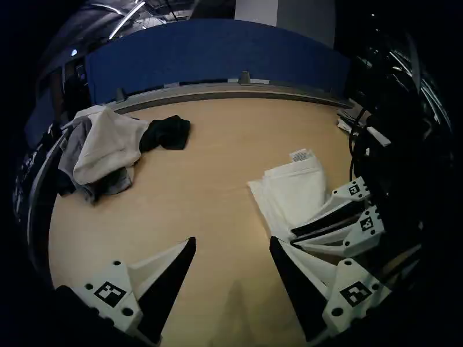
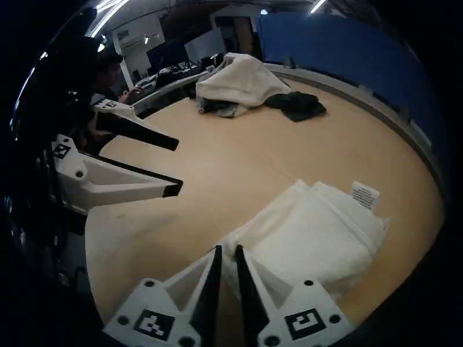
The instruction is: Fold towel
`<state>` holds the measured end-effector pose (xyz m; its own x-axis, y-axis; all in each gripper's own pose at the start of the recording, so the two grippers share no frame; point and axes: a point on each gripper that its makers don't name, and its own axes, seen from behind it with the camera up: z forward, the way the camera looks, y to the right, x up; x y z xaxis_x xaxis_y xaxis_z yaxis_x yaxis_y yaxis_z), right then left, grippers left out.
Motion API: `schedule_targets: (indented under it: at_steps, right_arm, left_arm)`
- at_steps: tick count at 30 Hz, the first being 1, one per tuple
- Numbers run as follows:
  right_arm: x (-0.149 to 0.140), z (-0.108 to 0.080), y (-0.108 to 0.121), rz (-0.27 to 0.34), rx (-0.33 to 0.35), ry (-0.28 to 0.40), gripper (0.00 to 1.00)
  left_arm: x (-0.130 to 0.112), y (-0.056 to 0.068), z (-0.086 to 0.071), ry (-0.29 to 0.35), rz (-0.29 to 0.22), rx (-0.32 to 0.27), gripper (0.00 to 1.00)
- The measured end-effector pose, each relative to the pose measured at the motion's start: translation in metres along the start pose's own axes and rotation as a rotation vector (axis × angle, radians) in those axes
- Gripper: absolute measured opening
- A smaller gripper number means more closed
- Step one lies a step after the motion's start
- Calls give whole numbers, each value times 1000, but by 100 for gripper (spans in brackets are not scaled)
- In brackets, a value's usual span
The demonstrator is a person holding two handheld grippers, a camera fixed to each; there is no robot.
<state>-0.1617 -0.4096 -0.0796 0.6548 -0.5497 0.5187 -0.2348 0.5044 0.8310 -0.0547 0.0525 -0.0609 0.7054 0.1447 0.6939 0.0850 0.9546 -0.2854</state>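
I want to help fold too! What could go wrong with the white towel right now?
1. The right gripper, nearly closed, sits at the towel's near corner; pulling there could drag the folded layers apart.
2. The left gripper hangs open over bare table, so nothing pins the towel; it might slide.

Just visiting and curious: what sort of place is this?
Probably an open-plan office or lab: the towel lies on a wooden desk backed by a blue partition, with monitors beyond and strip lights overhead.
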Motion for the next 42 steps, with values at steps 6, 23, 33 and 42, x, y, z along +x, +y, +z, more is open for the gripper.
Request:
schedule_targets:
  at_steps: [6,23,33,42]
  right_arm:
    - [4,-7,-6,8,29,24,50]
    - [14,-35,10,6,-10,88,100]
    - [18,-55,47,-7,-111,110,100]
    - [14,-66,72,-16,-186,118,100]
  left_arm:
    - [0,-2,0,0,3,4,94]
    - [2,1,-2,3,-1,9,94]
    - [9,6,-2,11,1,3,94]
    - [13,11,-1,16,6,-3,94]
